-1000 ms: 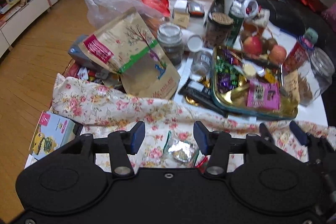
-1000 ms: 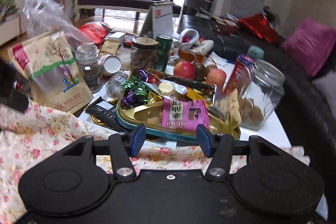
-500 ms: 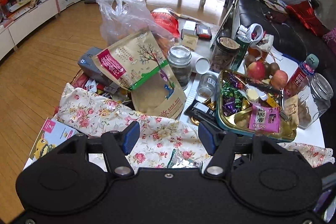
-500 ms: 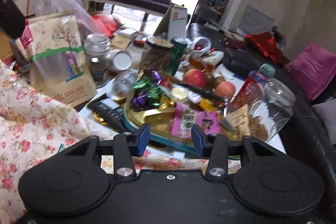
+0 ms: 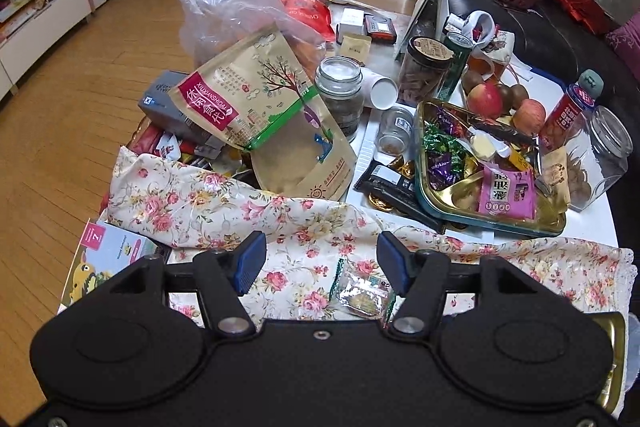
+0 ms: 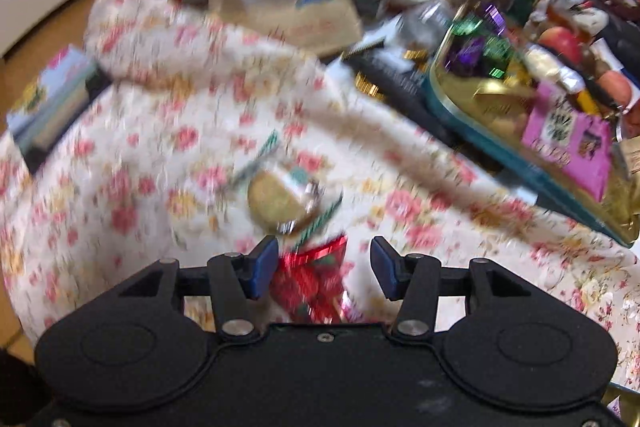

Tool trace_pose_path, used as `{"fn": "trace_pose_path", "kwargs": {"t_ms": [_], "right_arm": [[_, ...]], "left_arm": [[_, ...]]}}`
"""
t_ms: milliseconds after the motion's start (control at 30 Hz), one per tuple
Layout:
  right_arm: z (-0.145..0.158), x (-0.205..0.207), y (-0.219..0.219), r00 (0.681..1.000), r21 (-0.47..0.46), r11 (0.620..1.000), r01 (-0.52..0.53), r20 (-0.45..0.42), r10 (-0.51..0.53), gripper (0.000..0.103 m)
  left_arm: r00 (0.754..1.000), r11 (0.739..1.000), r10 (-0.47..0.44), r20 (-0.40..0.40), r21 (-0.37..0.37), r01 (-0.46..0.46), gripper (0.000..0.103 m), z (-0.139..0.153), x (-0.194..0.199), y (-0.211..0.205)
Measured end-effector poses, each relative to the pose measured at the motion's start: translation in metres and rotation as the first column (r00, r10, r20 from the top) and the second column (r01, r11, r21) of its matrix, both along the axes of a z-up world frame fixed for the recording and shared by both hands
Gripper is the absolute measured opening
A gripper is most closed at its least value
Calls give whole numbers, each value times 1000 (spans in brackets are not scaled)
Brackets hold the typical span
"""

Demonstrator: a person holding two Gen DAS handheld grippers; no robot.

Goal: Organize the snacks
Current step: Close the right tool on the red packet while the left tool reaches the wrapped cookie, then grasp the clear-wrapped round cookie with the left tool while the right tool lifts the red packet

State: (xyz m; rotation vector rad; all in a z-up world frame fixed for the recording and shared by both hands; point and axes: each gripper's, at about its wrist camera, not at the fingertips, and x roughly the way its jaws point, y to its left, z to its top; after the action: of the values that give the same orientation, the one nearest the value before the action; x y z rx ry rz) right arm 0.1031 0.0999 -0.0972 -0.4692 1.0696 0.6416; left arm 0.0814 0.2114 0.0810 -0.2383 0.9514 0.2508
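Two grippers are in view, one per camera. The left gripper (image 5: 322, 265) hangs over the near edge of the table (image 5: 584, 223) with its blue-padded jaws wide apart and nothing between them. The right gripper (image 6: 324, 273) also has its jaws apart; that view is heavily motion-blurred.

On the flowered cloth (image 5: 224, 203), a thin rumpled fabric covering the table's near edge, lie two small wrapped snacks. One is a clear, crinkly packet (image 5: 362, 293) with green serrated ends and a round golden biscuit inside; it sits just ahead of the left gripper, nearer its right finger. The other is a shiny red foil wrapper (image 6: 316, 279), seen only from the right wrist, lying between the right gripper's fingers, though whether they touch it cannot be told.

Toward the table's right edge sits one oval metal tray (image 5: 440, 205), gold inside with a teal rim, holding one flat pink packet (image 5: 507, 191) and a heap of purple and green foil candies (image 5: 446, 153). Behind it are two red apples (image 5: 485, 100). Five clear jars show: two lidded (image 5: 340, 95), one small and lying down (image 5: 394, 131), one with a brown printed lid (image 5: 424, 67), and one large angular jar (image 5: 600, 159) at the right edge. One tall kraft-paper pouch (image 5: 276, 115) leans at the middle, one filmy plastic bag (image 5: 224, 7) behind it.
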Motion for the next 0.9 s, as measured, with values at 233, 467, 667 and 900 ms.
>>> {"fn": "trace_pose_path", "kwargs": {"t_ms": [233,467,667,900], "right_arm": [[-19,-8,1,999,-39,999,-17,29,18,52],[-23,-2,-5,999,9,999,49,-16,-49,56],[-26,-2,-3,994,21,997,77,-84,-75,67],[-25,-19,1,996,9,1000,-19,-93,20,67]], "left_arm": [[1000,999,-14,-11,-49,14,65,0,1,0],[999,998,-25,-29,-64,23,64,-3,2,-2],[998,996,-31,-45,-86,27,63,-5,4,-2],[997,997,-48,-59,-67,44,63,-8,6,-7]]}}
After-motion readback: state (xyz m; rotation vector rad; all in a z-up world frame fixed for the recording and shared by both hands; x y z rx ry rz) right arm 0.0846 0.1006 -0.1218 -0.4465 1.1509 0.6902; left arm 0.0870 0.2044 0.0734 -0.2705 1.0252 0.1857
